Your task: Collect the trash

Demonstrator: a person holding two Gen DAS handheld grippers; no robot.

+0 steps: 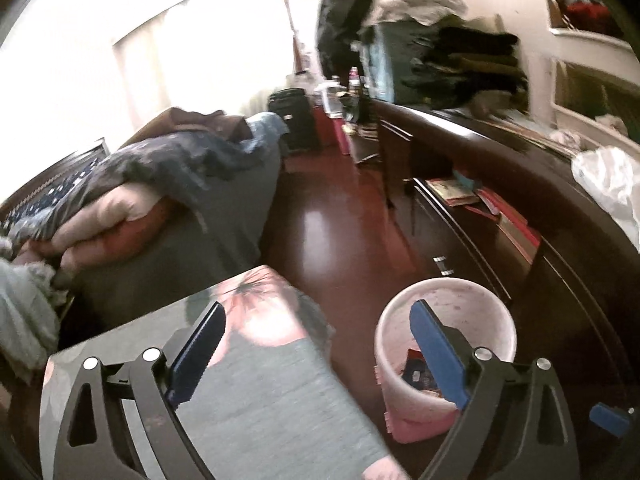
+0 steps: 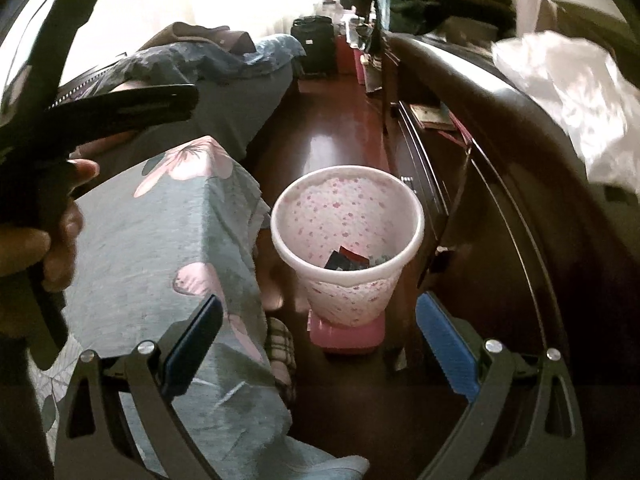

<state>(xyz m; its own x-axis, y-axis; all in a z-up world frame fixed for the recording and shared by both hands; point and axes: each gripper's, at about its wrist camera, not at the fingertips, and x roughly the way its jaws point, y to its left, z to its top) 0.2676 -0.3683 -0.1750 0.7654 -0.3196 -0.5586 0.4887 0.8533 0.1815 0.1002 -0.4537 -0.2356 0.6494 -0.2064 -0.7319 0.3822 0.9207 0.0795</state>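
A white waste bin with pink speckles (image 2: 347,216) stands on a pink base on the dark wood floor, with a few dark wrappers (image 2: 346,261) at its bottom. It also shows in the left wrist view (image 1: 444,344). My right gripper (image 2: 320,344) is open and empty, above and just short of the bin. My left gripper (image 1: 320,344) is open and empty, over the bed's corner with the bin at its right finger. A crumpled white plastic bag (image 2: 568,92) lies on the dark cabinet top at right; it also shows in the left wrist view (image 1: 608,184).
A bed with a grey floral cover (image 2: 160,240) fills the left side. A long dark cabinet (image 2: 500,184) runs along the right, with books on an open shelf (image 1: 480,200). Piled clothes (image 1: 420,32) sit at the far end. A plaid slipper (image 2: 280,344) lies beside the bin.
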